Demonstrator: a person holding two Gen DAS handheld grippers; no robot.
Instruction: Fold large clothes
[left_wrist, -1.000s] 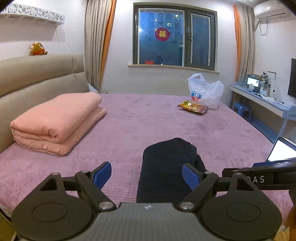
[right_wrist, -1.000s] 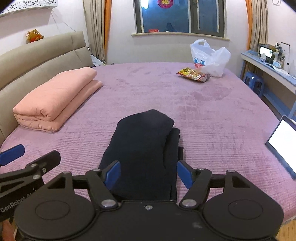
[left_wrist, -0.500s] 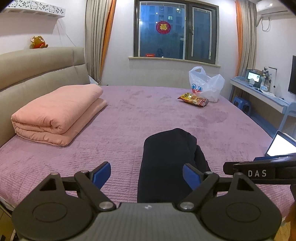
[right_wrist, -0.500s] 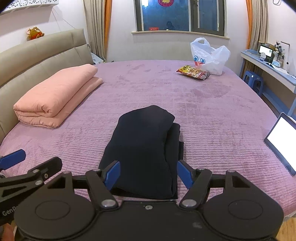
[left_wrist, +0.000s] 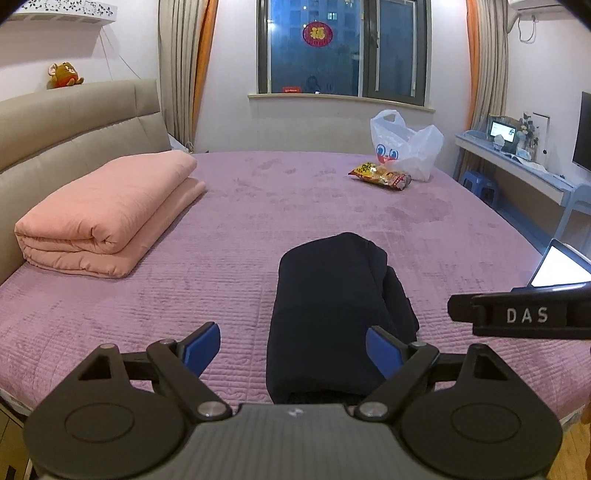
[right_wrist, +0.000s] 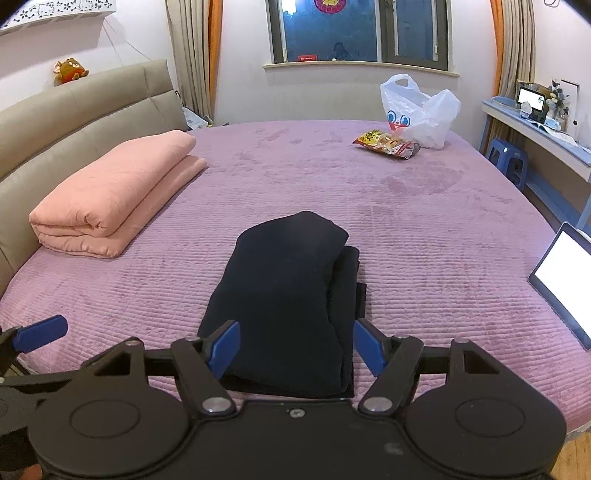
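Observation:
A dark navy garment (left_wrist: 332, 310) (right_wrist: 291, 299) lies folded into a thick narrow bundle on the purple bedspread (left_wrist: 258, 206) (right_wrist: 424, 221), near the bed's front edge. My left gripper (left_wrist: 293, 349) hangs open above the near edge, its right blue pad in front of the bundle's near right corner, nothing between its pads. My right gripper (right_wrist: 297, 349) is open too, with the bundle's near end showing between its blue pads, untouched. A finger of the right gripper crosses the left wrist view at the right. The left gripper's blue fingertip (right_wrist: 38, 334) shows at the left edge of the right wrist view.
A folded pink quilt (left_wrist: 107, 214) (right_wrist: 110, 199) lies by the beige headboard at the left. A snack packet (left_wrist: 380, 175) (right_wrist: 388, 144) and white plastic bag (left_wrist: 406, 147) (right_wrist: 421, 110) sit far back. A lit tablet (right_wrist: 565, 284) lies at the bed's right edge; desk and blue stool stand beyond.
The left wrist view has tipped downward a little, so the folded bundle and bed sit higher in it. The right gripper has hardly shifted. Both grippers stay open and the bundle has not moved.

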